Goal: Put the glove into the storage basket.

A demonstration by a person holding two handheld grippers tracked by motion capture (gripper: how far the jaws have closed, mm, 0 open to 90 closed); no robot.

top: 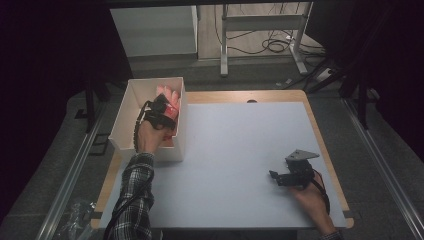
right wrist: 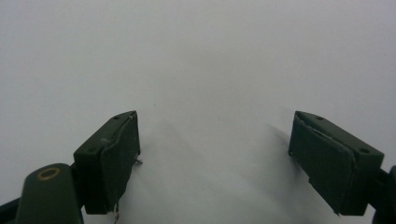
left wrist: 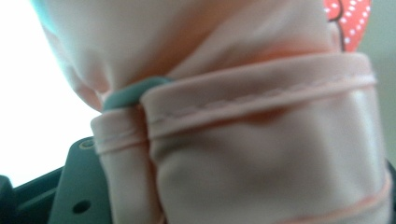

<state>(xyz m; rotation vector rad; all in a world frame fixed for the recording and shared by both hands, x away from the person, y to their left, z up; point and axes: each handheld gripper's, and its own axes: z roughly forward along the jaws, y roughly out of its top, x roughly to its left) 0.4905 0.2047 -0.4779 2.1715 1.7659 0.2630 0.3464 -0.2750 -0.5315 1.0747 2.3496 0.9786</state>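
Your left gripper [top: 161, 111] pinches pink fabric [left wrist: 243, 140] inside the white box [top: 121, 115] at the table's far left corner; lifting could drag the box. Your right gripper [top: 284, 176], jaws spread, waits near the right edge.

Left hand-held gripper [top: 162, 111] is sitting at about 10 o'clock in the high view, with the left hand [top: 148, 136] wrapping its handle from below and the plaid-sleeved forearm [top: 131, 200] running down toward 7 o'clock. In the left gripper view the jaws are hidden, so their state is unreadable. Right hand-held gripper [top: 278, 176] is resting low at about 4 o'clock, jaws pointing toward 9 o'clock, grey three-cornered plate on top. The right hand [top: 309, 194] is gripping it from behind, wrist heading to 5 o'clock. In the right gripper view its black jaws are standing wide apart, holding nothing.
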